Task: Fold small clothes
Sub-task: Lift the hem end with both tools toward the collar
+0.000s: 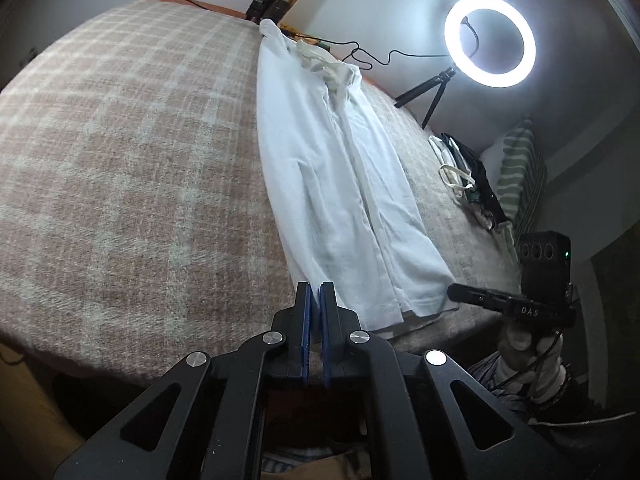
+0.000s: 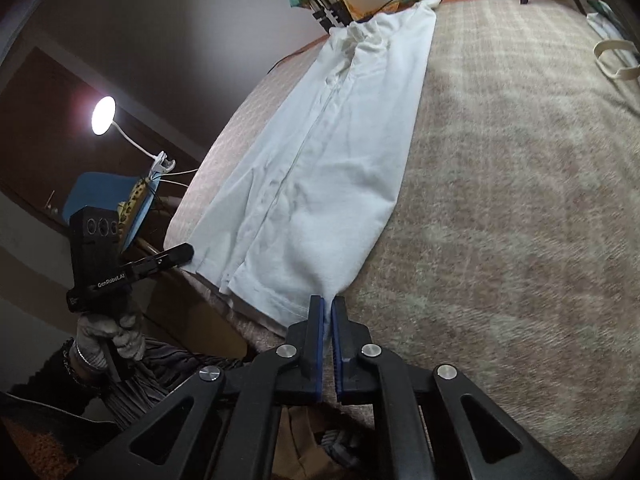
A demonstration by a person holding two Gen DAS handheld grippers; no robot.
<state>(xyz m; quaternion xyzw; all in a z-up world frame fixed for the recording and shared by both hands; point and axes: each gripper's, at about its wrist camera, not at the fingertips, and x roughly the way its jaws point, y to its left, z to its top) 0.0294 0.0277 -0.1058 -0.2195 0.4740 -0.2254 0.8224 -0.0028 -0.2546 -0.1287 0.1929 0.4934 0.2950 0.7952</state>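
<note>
A white garment [image 1: 340, 184] lies on the checked blanket [image 1: 132, 160], folded lengthwise into a long narrow strip that runs away from me; it also shows in the right wrist view [image 2: 320, 184]. My left gripper [image 1: 316, 292] is shut with nothing between its pads, at the near left corner of the hem. My right gripper [image 2: 327, 306] is shut and empty at the near right corner of the hem. In the left wrist view the right gripper [image 1: 456, 292] sits by the hem's right corner. In the right wrist view the left gripper [image 2: 188, 252] sits by the hem's left corner.
A lit ring light [image 1: 490, 42] on a small tripod stands at the far right of the bed. A pile of dark and light clothes [image 1: 468, 176] and a striped pillow [image 1: 516, 176] lie on the right. A clip lamp [image 2: 105, 115] shines off the bed's left side.
</note>
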